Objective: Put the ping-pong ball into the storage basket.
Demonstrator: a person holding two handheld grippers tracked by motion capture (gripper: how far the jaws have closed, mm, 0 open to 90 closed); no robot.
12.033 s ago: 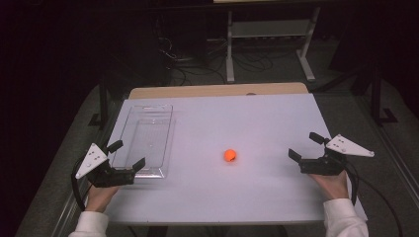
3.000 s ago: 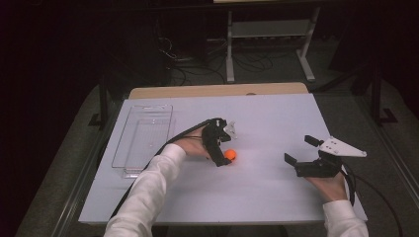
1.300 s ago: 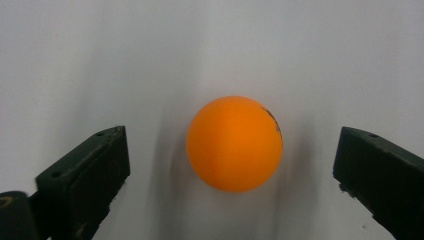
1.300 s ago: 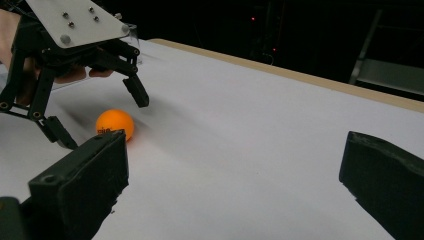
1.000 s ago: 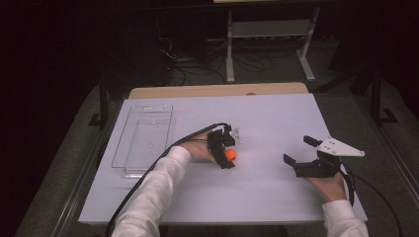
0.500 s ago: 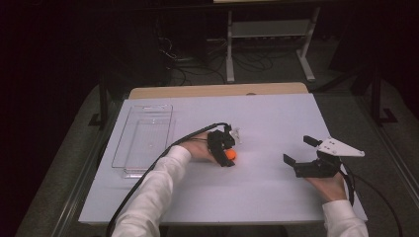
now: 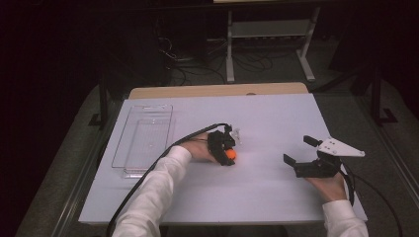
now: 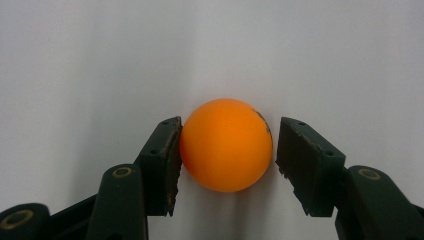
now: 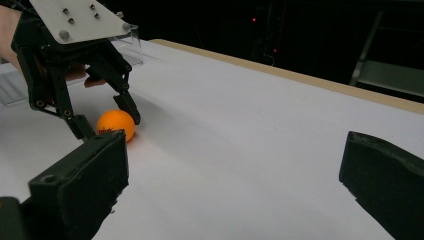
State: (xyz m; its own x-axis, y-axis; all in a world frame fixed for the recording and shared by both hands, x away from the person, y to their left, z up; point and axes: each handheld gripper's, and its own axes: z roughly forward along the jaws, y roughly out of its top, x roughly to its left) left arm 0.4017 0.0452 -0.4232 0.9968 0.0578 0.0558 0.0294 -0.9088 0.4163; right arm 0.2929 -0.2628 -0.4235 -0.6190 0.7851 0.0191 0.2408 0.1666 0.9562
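Left tool (image 7: 228, 154) sat mid-table, jaws just closing round orange ball (image 8: 226, 144); one pad touched, other a hair off, no firm pinch yet; right tool (image 7: 302, 157) spread, idle at 3 o'clock; lift & move to clear tray (image 7: 143, 139) at 9 o'clock prob. left.

The orange ball (image 8: 226, 145) is looking like smooth plastic with a soft satin sheen. The left gripper (image 8: 227, 165) is showing matt black plastic jaws with ribbed, rougher pads and small brassy rivets. The surface (image 7: 267, 123) is appearing matt white and smooth, with a pale wooden edge at the far side. The tray (image 7: 143, 140) is looking like clear, glossy plastic. The sleeve (image 7: 153, 192) is reading as white cloth.
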